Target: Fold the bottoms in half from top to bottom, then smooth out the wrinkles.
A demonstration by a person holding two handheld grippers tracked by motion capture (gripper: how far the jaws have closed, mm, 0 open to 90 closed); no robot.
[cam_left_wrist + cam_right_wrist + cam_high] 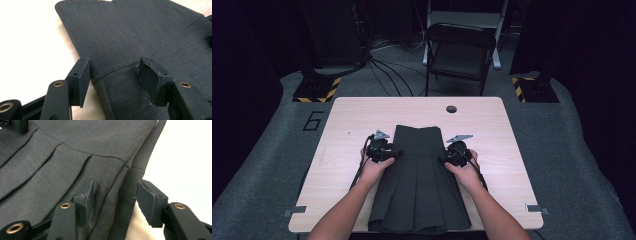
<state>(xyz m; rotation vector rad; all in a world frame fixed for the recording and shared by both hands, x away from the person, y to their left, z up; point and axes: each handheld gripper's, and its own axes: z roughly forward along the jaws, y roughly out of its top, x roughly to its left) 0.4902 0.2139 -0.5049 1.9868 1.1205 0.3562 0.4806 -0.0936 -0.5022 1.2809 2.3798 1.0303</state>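
Dark pleated skirt [418,185] lies flat mid-surface [512,150], waistband away from me. My left tongs [113,75] straddle its left edge at the waist seam, agape; right tongs [115,196] straddle the right edge, also agape, nothing pinched.

We see a dark grey pleated skirt [418,182] lying flat on the pale wooden bench [507,150], its narrow waistband toward the far side and its wide hem reaching the near edge, pleats fanning out lengthwise.
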